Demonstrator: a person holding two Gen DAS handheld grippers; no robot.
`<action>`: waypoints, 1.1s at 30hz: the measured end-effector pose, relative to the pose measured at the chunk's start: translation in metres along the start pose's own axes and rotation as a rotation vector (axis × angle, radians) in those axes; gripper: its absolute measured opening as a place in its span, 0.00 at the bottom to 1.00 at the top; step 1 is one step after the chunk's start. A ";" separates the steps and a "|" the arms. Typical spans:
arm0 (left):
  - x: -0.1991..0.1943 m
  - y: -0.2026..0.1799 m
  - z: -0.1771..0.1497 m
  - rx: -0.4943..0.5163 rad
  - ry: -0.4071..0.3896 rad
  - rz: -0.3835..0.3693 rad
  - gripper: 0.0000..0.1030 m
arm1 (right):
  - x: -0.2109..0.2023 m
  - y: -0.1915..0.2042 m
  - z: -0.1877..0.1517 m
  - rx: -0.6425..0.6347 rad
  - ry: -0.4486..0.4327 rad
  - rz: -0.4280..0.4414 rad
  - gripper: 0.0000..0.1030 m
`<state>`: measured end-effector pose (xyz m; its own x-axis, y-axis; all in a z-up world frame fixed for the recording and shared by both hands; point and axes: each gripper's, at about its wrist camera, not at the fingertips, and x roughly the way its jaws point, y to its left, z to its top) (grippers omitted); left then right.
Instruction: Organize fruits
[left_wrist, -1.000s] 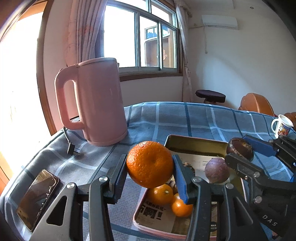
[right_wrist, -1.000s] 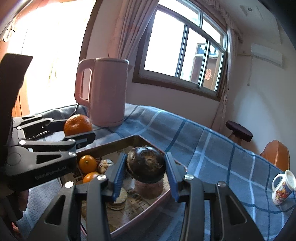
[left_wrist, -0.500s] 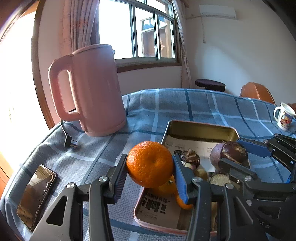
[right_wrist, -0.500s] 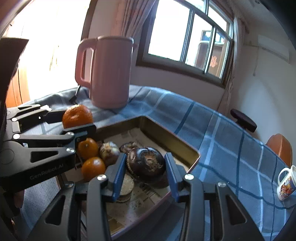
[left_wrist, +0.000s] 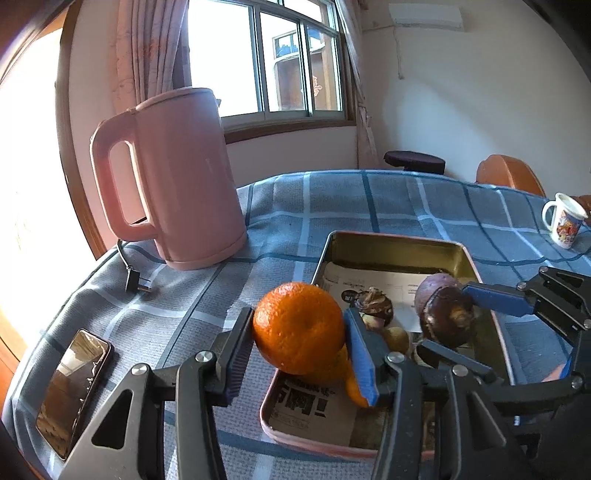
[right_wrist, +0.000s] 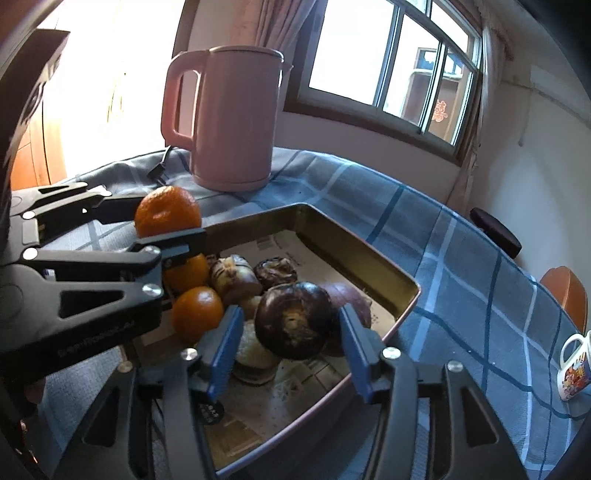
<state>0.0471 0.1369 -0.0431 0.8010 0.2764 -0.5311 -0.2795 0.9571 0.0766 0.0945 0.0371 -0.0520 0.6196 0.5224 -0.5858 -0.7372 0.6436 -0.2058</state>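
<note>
My left gripper (left_wrist: 298, 321) holds an orange (left_wrist: 295, 325) in the air over the near left rim of the metal tray (left_wrist: 391, 240). Its jaws are opening, but both pads still touch the peel. In the right wrist view the same orange (right_wrist: 166, 210) shows at the left between the left gripper's fingers. My right gripper (right_wrist: 290, 317) is low over the tray (right_wrist: 362, 262), its jaws opening. A dark purple fruit (right_wrist: 291, 325) lies between them on other fruit, with a gap to the left pad. Two oranges (right_wrist: 197, 312) and several brown fruits lie on the tray's newspaper lining.
A tall pink kettle (left_wrist: 177, 177) stands behind the tray at the left, its plug (left_wrist: 136, 282) on the blue checked cloth. A phone (left_wrist: 74, 384) lies near the table's left edge. A printed mug (left_wrist: 563, 221) stands far right. An orange chair (left_wrist: 506, 177) is behind the table.
The right gripper came down into the tray with the dark fruit and its jaws spread away from it. The left gripper still carries the orange and has hardly moved.
</note>
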 end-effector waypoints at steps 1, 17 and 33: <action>-0.003 0.001 0.001 -0.003 -0.009 0.002 0.54 | -0.002 0.000 0.000 0.002 -0.004 0.000 0.58; -0.057 0.007 0.014 -0.044 -0.131 -0.009 0.72 | -0.063 -0.025 -0.004 0.088 -0.106 -0.149 0.82; -0.065 -0.011 0.013 -0.005 -0.140 -0.019 0.73 | -0.097 -0.039 -0.008 0.151 -0.170 -0.186 0.88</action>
<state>0.0053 0.1092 0.0016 0.8722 0.2685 -0.4089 -0.2662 0.9618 0.0637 0.0612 -0.0430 0.0065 0.7861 0.4659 -0.4062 -0.5662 0.8064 -0.1707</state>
